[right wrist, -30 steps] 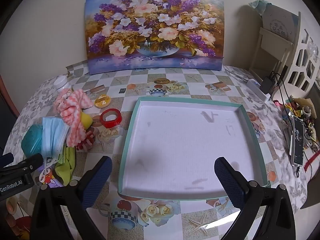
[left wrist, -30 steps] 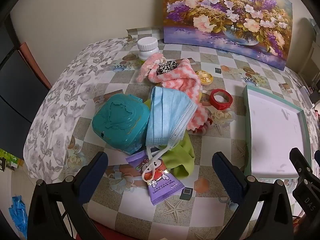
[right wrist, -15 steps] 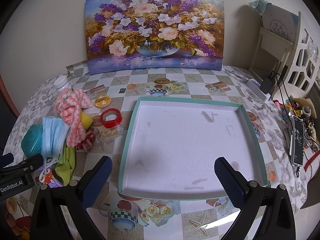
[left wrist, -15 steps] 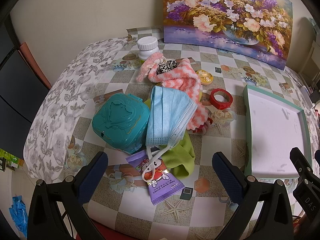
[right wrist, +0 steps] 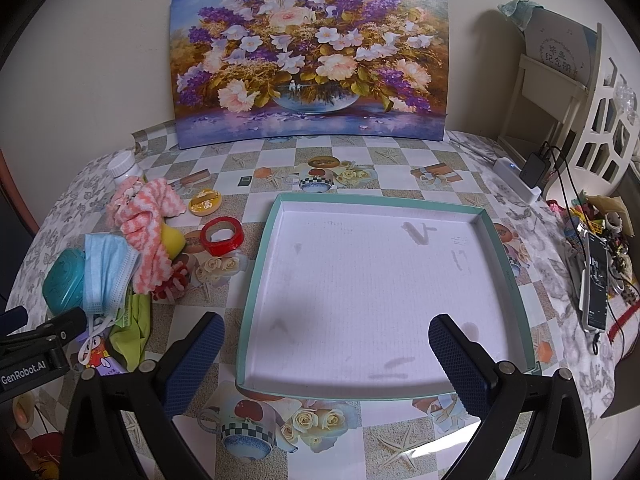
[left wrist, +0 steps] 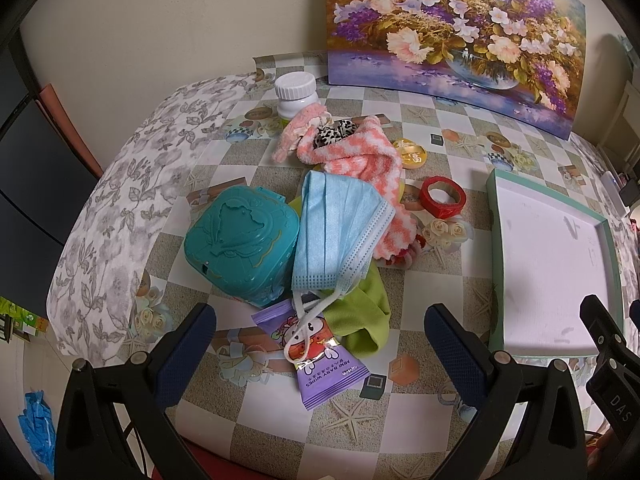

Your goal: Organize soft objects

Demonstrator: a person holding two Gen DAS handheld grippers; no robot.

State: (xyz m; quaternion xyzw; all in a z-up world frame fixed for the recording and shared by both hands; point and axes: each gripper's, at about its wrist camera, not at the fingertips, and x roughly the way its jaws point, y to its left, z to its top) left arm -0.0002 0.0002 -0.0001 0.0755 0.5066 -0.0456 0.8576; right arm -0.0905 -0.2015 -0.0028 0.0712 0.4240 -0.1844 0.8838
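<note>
A pile of soft things lies on the table's left half: a blue face mask [left wrist: 336,228] on top, a pink-and-white fuzzy sock [left wrist: 360,156], a green cloth [left wrist: 362,320] underneath, and a purple baby-wipes packet [left wrist: 324,356] with the mask's loop across it. My left gripper [left wrist: 320,344] hangs open just in front of this pile, nothing between its fingers. A white tray with a teal rim [right wrist: 256,280] lies to the right with nothing in it. My right gripper [right wrist: 326,354] is open over the tray's near edge. The same mask [right wrist: 106,272] shows at the right wrist view's left.
A teal plastic case [left wrist: 240,244] sits left of the mask. A white bottle [left wrist: 295,94], a gold disc [left wrist: 412,154] and a red tape roll [left wrist: 442,198] lie around the pile. A flower painting [right wrist: 308,64] leans on the back wall. Cables and clutter [right wrist: 596,272] crowd the right edge.
</note>
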